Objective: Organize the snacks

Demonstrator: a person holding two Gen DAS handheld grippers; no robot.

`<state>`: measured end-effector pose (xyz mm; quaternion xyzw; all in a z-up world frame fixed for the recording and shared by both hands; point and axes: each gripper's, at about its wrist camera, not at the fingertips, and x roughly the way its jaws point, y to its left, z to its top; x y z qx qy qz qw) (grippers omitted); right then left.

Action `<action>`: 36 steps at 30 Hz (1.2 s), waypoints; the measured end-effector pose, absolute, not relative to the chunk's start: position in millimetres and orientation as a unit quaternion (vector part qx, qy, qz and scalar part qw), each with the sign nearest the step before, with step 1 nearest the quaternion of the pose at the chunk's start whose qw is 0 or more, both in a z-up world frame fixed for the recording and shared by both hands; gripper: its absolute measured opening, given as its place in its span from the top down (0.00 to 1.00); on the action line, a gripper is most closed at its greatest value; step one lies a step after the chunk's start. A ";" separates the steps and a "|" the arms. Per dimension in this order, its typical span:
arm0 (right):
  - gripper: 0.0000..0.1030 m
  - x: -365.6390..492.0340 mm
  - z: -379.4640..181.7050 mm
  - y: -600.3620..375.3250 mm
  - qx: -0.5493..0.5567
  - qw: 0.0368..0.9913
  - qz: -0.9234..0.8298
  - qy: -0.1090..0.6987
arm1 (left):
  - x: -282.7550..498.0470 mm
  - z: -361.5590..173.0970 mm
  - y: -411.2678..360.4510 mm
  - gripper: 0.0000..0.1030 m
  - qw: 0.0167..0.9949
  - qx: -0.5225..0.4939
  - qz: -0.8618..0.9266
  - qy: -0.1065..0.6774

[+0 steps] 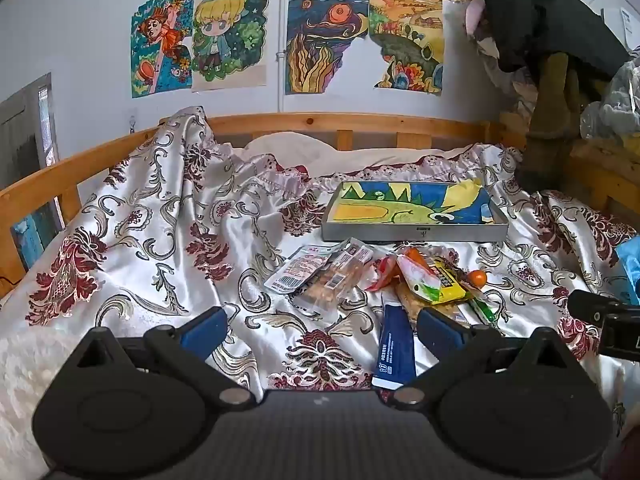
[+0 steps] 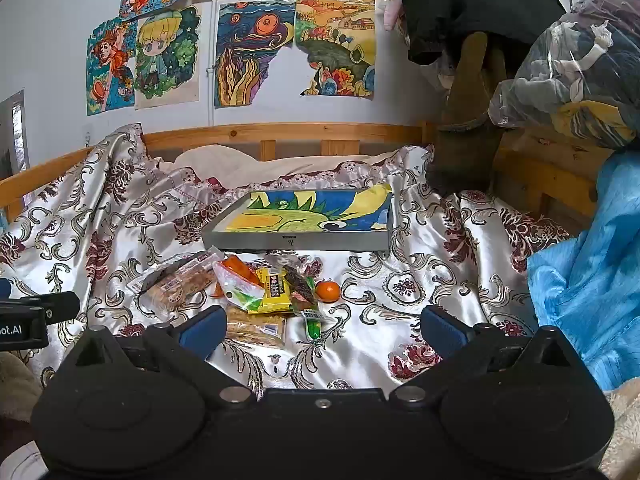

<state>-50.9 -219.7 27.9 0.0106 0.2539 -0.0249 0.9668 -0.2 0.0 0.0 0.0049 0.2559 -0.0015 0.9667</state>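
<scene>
A pile of snack packets lies on the patterned bedspread in front of a shallow grey tray (image 1: 416,235) (image 2: 296,240) lined with a colourful drawing. The pile holds a yellow packet (image 1: 450,284) (image 2: 274,292), clear cracker packs (image 1: 332,276) (image 2: 180,284), a small orange (image 1: 477,278) (image 2: 328,291) and a blue sachet (image 1: 394,346). My left gripper (image 1: 320,330) is open, just short of the pile, its right finger beside the blue sachet. My right gripper (image 2: 320,330) is open and empty, near the pile's right side.
A wooden bed rail (image 1: 344,124) (image 2: 280,130) runs behind the tray, with drawings on the wall above. Bags and dark clothing (image 2: 472,8) pile up at the right. A blue plastic sheet (image 2: 592,264) lies at the right edge.
</scene>
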 end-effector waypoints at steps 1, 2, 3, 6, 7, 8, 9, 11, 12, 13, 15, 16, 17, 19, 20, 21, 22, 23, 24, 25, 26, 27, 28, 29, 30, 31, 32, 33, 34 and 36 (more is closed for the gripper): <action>0.01 -50.9 27.9 -219.4 0.009 0.967 -0.025 0.254 | -0.1 0.0 0.0 0.00 0.967 0.005 -0.001 0.256; 0.01 -51.0 27.9 -219.3 0.010 0.967 -0.025 0.254 | -0.1 0.0 0.0 0.00 0.967 0.005 -0.001 0.256; 0.01 -51.1 27.9 -219.2 0.010 0.967 -0.025 0.254 | -0.1 0.0 0.0 0.00 0.966 0.005 -0.001 0.257; 0.01 -51.0 27.7 -219.1 0.010 0.967 -0.025 0.255 | 0.0 0.0 -0.1 0.00 0.966 0.005 -0.002 0.258; 0.01 -51.1 27.7 -218.9 0.010 0.967 -0.025 0.254 | -0.3 0.1 0.0 0.00 0.966 0.004 -0.002 0.257; 0.01 -51.1 27.7 -218.8 0.010 0.967 -0.025 0.255 | -0.3 0.2 0.0 0.00 0.966 0.004 -0.002 0.257; 0.01 -51.1 27.7 -219.0 0.010 0.967 -0.025 0.255 | -0.2 0.1 0.0 0.00 0.966 0.004 -0.002 0.258; 0.01 -51.1 27.7 -219.5 0.010 0.967 -0.025 0.254 | -0.4 0.2 -0.1 0.00 0.966 0.004 -0.002 0.258; 0.01 -51.2 27.8 -219.8 0.011 0.967 -0.024 0.254 | -0.6 0.4 -0.3 0.00 0.966 0.004 -0.002 0.258; 0.01 -51.0 27.7 -220.0 0.011 0.967 -0.024 0.254 | -0.9 0.6 -0.5 0.00 0.966 0.004 -0.003 0.258; 0.01 -50.8 27.7 -220.6 0.012 0.967 -0.024 0.254 | -1.0 0.5 -0.3 0.00 0.966 0.003 -0.003 0.259; 0.01 -50.9 27.7 -220.8 0.012 0.967 -0.023 0.254 | -1.4 -3.4 -1.3 0.00 0.966 0.002 -0.003 0.259; 0.01 -50.9 27.6 -220.8 0.012 0.967 -0.022 0.254 | -0.7 -4.4 -1.7 0.00 0.966 0.002 -0.004 0.258; 0.01 -50.7 27.5 -220.7 0.012 0.967 -0.023 0.254 | -1.5 -5.1 0.7 0.00 0.966 0.001 -0.005 0.258; 0.01 -50.8 27.1 -220.9 0.012 0.967 -0.022 0.254 | -1.4 -4.9 0.7 0.00 0.966 0.001 -0.005 0.259; 0.01 -50.9 26.8 -221.2 0.013 0.967 -0.022 0.254 | -1.3 -4.9 0.5 0.00 0.966 0.001 -0.005 0.259; 0.01 -50.9 26.4 -221.1 0.013 0.967 -0.022 0.254 | -2.0 -4.2 -0.2 0.00 0.966 0.001 -0.004 0.259; 0.01 -50.8 25.9 -221.1 0.013 0.967 -0.022 0.254 | -1.9 -4.0 0.1 0.00 0.966 0.001 -0.005 0.259; 0.01 -51.0 28.3 -220.3 0.013 0.967 -0.022 0.254 | -2.5 -4.3 -0.2 0.00 0.966 0.001 -0.005 0.259; 0.01 -51.0 28.4 -220.1 0.013 0.967 -0.022 0.254 | -1.9 -3.8 0.0 0.00 0.966 0.000 -0.005 0.259; 0.01 -51.1 28.1 -220.2 0.013 0.967 -0.022 0.254 | -1.9 -3.7 0.2 0.00 0.966 0.000 -0.005 0.260; 0.01 -51.0 28.1 -220.2 0.013 0.967 -0.022 0.254 | -1.9 -3.6 0.3 0.00 0.966 0.000 -0.005 0.260; 0.01 -51.0 28.1 -220.1 0.013 0.967 -0.022 0.254 | -1.9 -3.6 0.2 0.00 0.966 0.000 -0.005 0.260; 0.01 -51.0 27.9 -220.3 0.013 0.967 -0.022 0.254 | -2.1 -3.7 0.1 0.00 0.966 0.000 -0.005 0.260; 0.01 -50.8 28.2 -220.2 0.013 0.967 -0.022 0.254 | -1.8 -3.6 0.4 0.00 0.966 -0.001 -0.005 0.260; 0.01 -50.6 28.6 -220.0 0.013 0.967 -0.022 0.254 | -2.0 -3.6 0.3 0.00 0.966 -0.001 -0.005 0.260; 0.01 -50.5 28.5 -220.2 0.013 0.967 -0.022 0.254 | -1.9 -3.6 0.4 0.00 0.965 -0.001 -0.005 0.260; 0.01 -50.3 29.1 -219.9 0.013 0.967 -0.022 0.254 | -1.8 -3.5 0.4 0.00 0.965 -0.001 -0.005 0.261; 0.01 -50.2 29.0 -220.1 0.013 0.967 -0.022 0.254 | -1.7 -3.5 0.4 0.00 0.965 -0.001 -0.005 0.261; 0.01 -49.8 29.8 -219.8 0.013 0.967 -0.021 0.253 | -1.9 -3.5 0.3 0.00 0.965 -0.001 -0.005 0.261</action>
